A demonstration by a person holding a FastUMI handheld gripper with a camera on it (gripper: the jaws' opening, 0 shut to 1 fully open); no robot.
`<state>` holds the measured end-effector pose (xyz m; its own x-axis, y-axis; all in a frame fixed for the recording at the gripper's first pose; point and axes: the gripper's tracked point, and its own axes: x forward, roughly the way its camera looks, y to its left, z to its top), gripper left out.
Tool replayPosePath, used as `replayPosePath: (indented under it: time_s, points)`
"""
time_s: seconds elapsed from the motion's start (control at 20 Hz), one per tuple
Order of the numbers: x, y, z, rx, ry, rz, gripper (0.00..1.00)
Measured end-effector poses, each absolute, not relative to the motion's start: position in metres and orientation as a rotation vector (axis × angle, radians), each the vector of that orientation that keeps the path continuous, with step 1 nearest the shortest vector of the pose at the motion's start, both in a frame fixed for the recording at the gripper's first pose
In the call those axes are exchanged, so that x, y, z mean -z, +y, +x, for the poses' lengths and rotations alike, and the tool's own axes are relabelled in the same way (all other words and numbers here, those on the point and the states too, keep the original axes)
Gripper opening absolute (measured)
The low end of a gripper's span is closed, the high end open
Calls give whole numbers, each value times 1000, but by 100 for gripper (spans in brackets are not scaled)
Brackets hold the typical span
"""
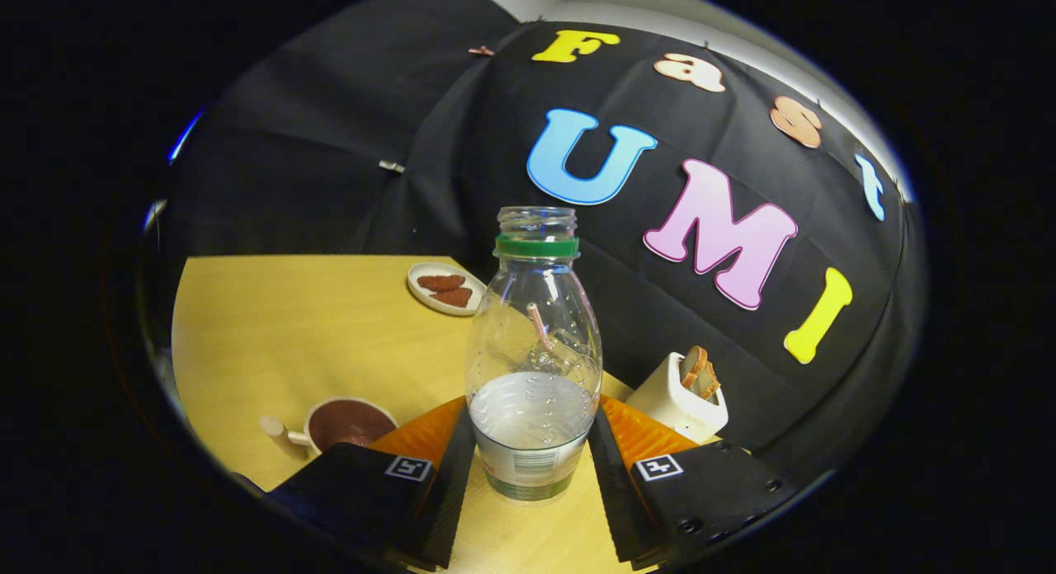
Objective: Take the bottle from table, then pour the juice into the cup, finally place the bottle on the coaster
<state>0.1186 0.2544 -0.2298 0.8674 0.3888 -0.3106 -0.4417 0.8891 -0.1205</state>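
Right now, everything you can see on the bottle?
The bottle is clear plastic, uncapped, with a green ring under the threaded neck and a label band near its base. It holds pale liquid in its lower part, with droplets on the inner wall above. It stands upright between the gripper fingers, which press its lower sides. Whether its base rests on the table is unclear.

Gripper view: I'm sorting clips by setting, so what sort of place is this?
Likely a staged tabletop booth, not a real kitchen: a pale wooden table against draped black cloth, with a white toaster holding bread. The jaws grip a clear plastic bottle.
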Motion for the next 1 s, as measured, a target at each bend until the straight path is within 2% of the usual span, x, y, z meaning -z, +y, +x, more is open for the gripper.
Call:
replayPosePath:
  time_s: [0.35, 1.0]
  points:
    - [241, 235, 165, -369, 309, 121, 74]
    - [333, 231, 192, -309, 405, 132, 75]
